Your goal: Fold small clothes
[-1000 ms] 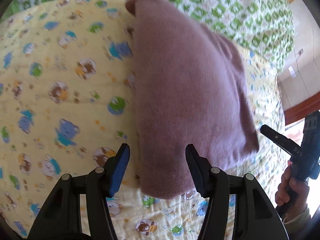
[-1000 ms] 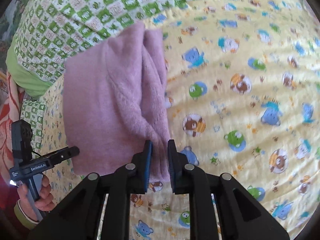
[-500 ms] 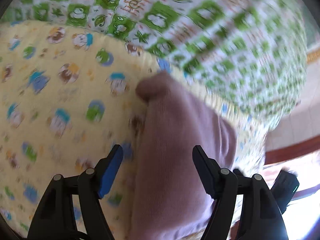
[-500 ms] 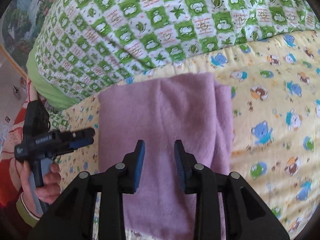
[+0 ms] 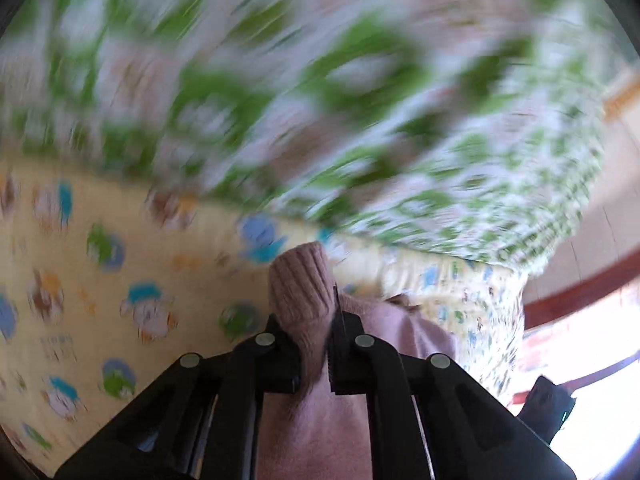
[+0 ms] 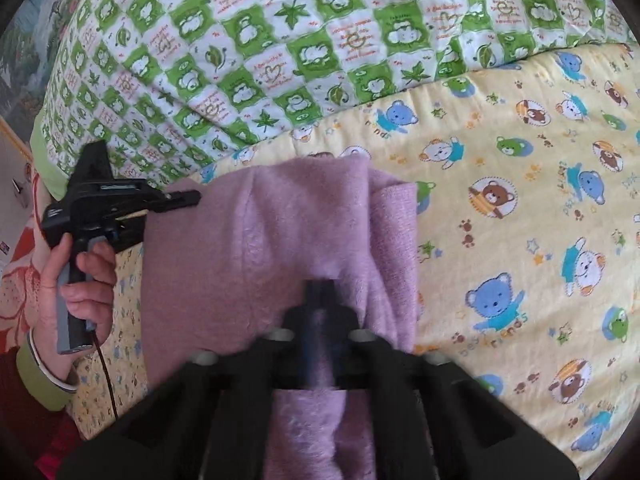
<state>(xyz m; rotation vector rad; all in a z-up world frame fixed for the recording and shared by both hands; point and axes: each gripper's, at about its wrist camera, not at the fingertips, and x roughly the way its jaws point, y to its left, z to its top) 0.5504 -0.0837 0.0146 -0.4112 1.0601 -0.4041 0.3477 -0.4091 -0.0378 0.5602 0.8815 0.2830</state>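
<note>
Both grippers pinch the folded pink sweater on the yellow bear-print blanket — left gripper at its ribbed cuff, right gripper mid-fold

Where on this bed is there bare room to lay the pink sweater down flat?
The yellow bear-print sheet lies bare to the right of the pink sweater, up to the green checked quilt. The left is crowded: the left gripper and the hand holding it sit by the bed's edge.
</note>
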